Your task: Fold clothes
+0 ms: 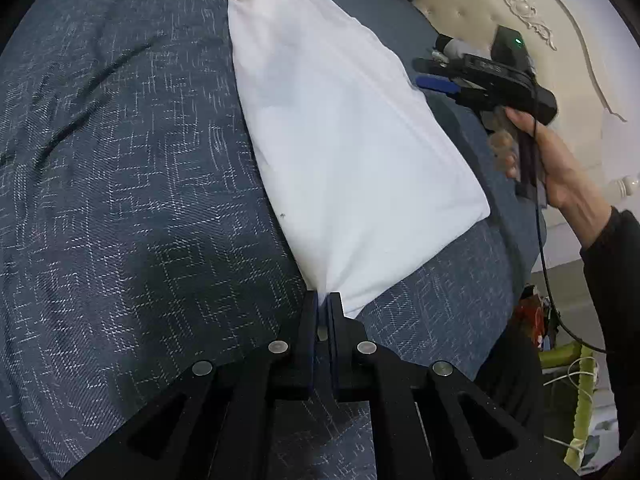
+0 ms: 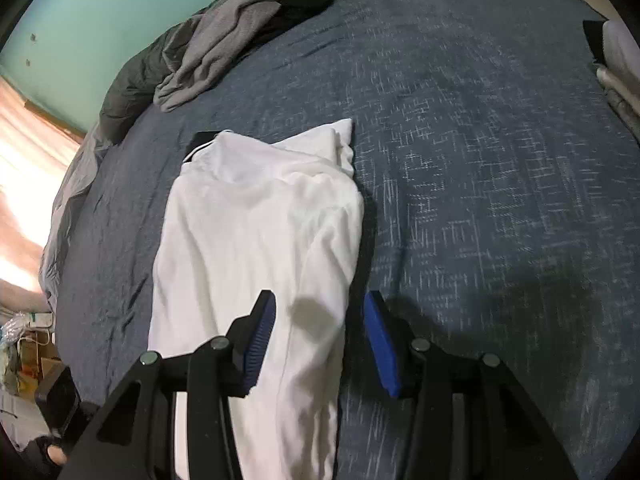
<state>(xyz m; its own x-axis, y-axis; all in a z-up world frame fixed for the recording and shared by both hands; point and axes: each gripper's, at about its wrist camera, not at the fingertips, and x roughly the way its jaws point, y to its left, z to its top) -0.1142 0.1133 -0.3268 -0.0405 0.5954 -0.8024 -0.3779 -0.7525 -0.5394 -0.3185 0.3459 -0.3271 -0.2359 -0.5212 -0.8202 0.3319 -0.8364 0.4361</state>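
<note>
I have my left gripper clamped on a corner of the white cotton garment, lying mid-bed on the dark blue woven bedspread. My right gripper gapes wide, empty, probably just above the opposite hem; I should pinch that corner level before lifting.

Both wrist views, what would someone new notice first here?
The white garment, folded into a long strip, stands out against the dark blue bedspread. The left claw is shut on its near corner, while the right claw hovers open over the garment's right edge. A crumpled grey garment lies at the bed's far edge.
</note>
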